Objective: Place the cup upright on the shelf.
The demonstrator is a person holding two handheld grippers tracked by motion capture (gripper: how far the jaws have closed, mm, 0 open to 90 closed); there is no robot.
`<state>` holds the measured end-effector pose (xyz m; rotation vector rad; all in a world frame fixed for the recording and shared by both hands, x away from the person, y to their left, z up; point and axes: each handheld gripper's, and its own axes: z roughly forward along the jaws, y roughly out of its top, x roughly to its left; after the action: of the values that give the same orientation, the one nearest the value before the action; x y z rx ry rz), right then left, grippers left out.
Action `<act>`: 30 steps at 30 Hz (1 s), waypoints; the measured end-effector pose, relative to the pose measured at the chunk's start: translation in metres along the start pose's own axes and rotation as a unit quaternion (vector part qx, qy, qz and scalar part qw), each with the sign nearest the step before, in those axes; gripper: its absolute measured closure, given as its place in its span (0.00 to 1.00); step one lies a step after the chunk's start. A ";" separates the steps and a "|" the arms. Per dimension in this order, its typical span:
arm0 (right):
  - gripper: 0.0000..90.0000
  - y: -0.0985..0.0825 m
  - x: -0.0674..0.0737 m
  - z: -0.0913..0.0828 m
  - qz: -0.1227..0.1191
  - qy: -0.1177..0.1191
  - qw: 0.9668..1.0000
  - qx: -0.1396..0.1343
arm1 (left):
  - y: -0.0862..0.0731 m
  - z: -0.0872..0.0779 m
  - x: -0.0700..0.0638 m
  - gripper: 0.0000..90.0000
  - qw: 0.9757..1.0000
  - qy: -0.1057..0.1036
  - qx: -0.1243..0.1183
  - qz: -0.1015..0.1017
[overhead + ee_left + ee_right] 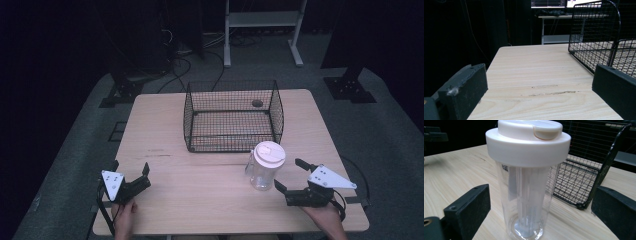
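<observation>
A clear plastic tumbler (264,171) with a white lid (269,153) stands upright on the wooden table (200,200), just in front of a black wire basket (232,116). In the right gripper view the tumbler (527,195) rises between the two wide-apart jaws, untouched, with a white tube inside it. My right gripper (289,176) is open, just right of the tumbler. My left gripper (131,168) is open near the table's front left, nothing between its jaws. The basket's corner (599,37) stands ahead and to the right in the left gripper view.
The basket holds nothing I can make out; a small dark disc (257,103) lies on the table behind it. Beyond the table stand a white frame (262,30), cables on grey carpet and black stands. Scuff marks (552,93) streak the wood near the left gripper.
</observation>
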<state>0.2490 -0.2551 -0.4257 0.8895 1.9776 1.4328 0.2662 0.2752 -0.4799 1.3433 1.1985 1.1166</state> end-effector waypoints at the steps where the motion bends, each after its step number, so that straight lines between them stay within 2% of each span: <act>1: 0.02 0.001 0.001 0.001 0.001 -0.001 1.000 0.001 | 0.000 0.000 0.000 0.00 1.000 0.000 0.000 0.000; 6: 0.02 0.004 0.004 0.008 -0.002 -0.004 1.000 -0.002 | 0.000 0.000 0.000 0.00 1.000 -0.001 -0.001 0.000; 12: 0.00 0.012 0.007 0.016 -0.017 -0.006 1.000 0.001 | 0.000 0.000 0.000 0.00 1.000 -0.001 -0.002 0.000; 21: 0.00 0.020 0.010 0.025 -0.011 0.007 1.000 -0.008 | 0.000 -0.001 0.000 0.00 1.000 -0.002 -0.003 0.000; 30: 0.00 0.026 0.011 0.034 -0.020 0.002 1.000 -0.002 | 0.000 -0.001 0.001 0.00 1.000 -0.001 -0.006 -0.001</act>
<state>0.2724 -0.2206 -0.4116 0.8416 1.9829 1.4167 0.2652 0.2761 -0.4801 1.3343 1.1891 1.1187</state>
